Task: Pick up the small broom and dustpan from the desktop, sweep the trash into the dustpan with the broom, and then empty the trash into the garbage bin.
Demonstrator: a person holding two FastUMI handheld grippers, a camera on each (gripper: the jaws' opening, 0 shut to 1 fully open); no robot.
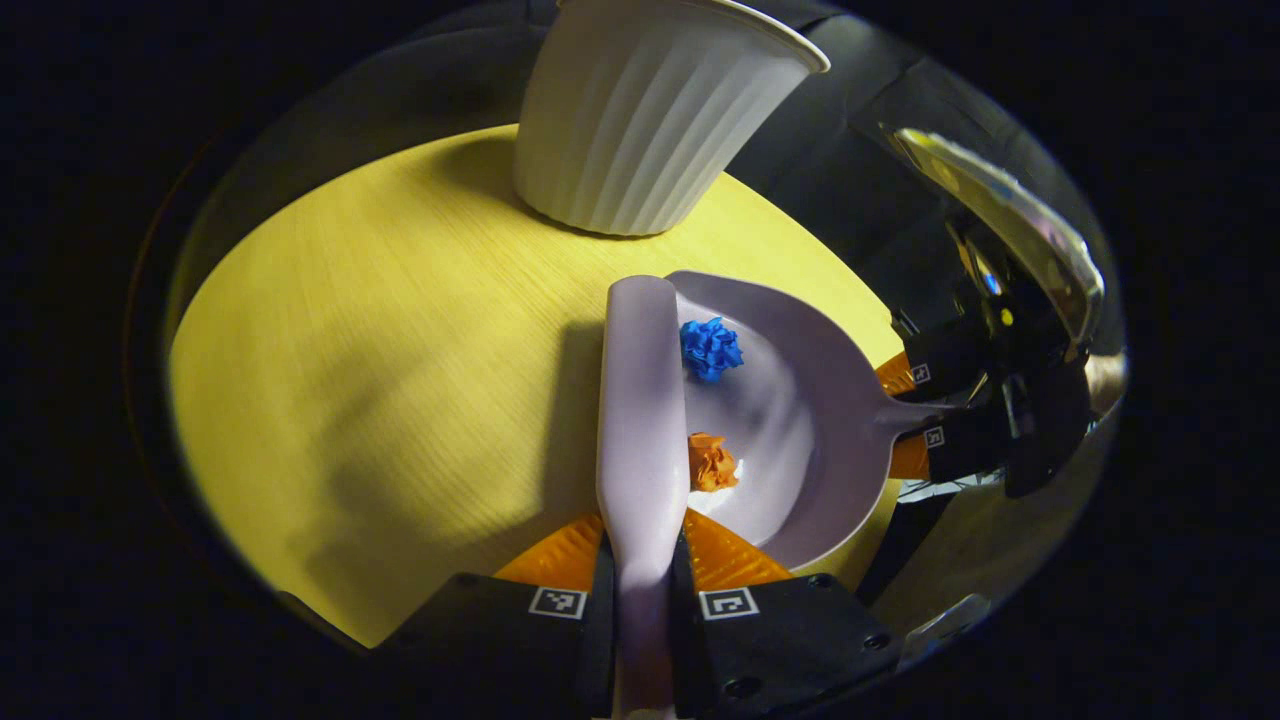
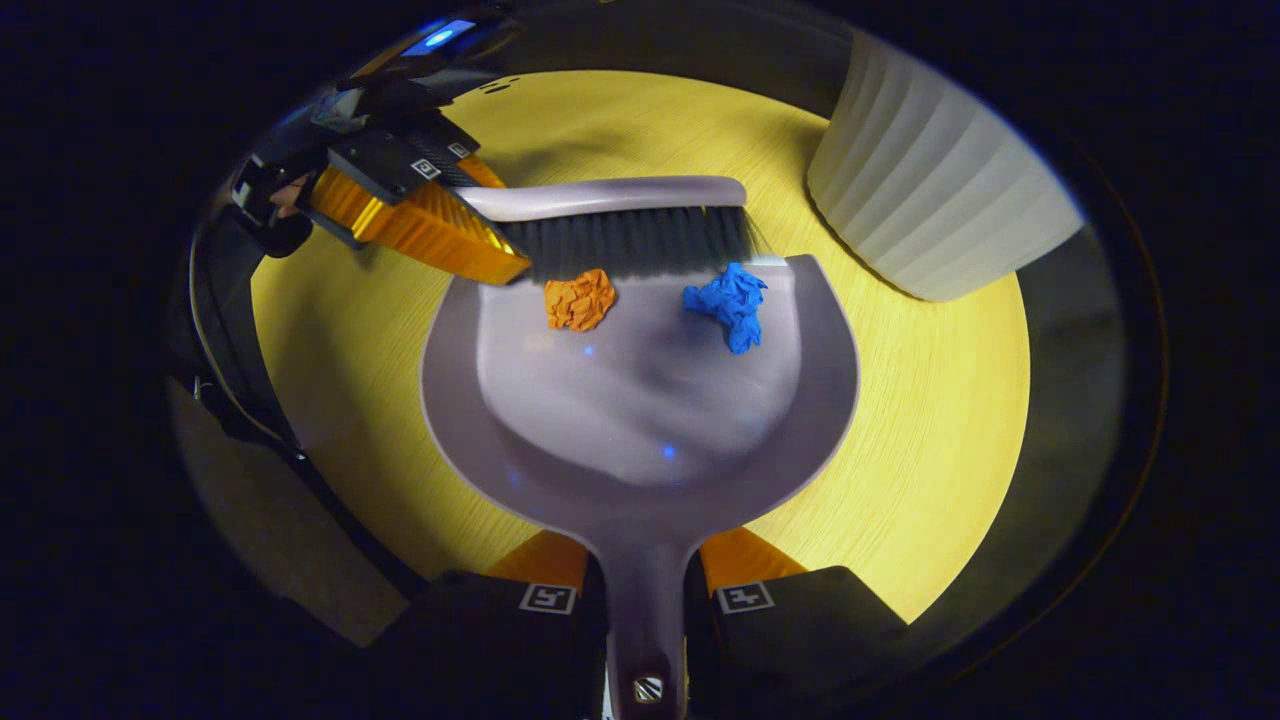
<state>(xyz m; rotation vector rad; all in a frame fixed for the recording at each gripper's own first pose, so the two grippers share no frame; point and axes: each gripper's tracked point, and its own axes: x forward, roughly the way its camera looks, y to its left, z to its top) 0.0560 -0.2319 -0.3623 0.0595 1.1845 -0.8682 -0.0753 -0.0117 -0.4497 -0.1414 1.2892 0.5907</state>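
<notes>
My left gripper (image 1: 640, 570) is shut on the pale lilac broom (image 1: 640, 400), whose back runs straight ahead from its fingers. In the right gripper view that broom (image 2: 620, 215) lies across the dustpan's front lip with its dark bristles down, the left gripper (image 2: 455, 215) holding its handle. My right gripper (image 2: 645, 590) is shut on the handle of the lilac dustpan (image 2: 640, 400), which rests on the yellow tabletop (image 2: 930, 400). An orange paper ball (image 2: 580, 299) and a blue paper ball (image 2: 733, 300) lie inside the pan just behind the bristles. The same blue ball (image 1: 711, 348), orange ball (image 1: 711, 462), dustpan (image 1: 800, 420) and right gripper (image 1: 925, 408) appear in the left gripper view.
A white ribbed garbage bin (image 1: 650, 110) stands on the round yellow table (image 1: 380, 360) beyond the dustpan; it is at the upper right in the right gripper view (image 2: 930, 190). A shiny metal part (image 1: 1010, 220) shows behind the right gripper. The table edge curves close by the dustpan.
</notes>
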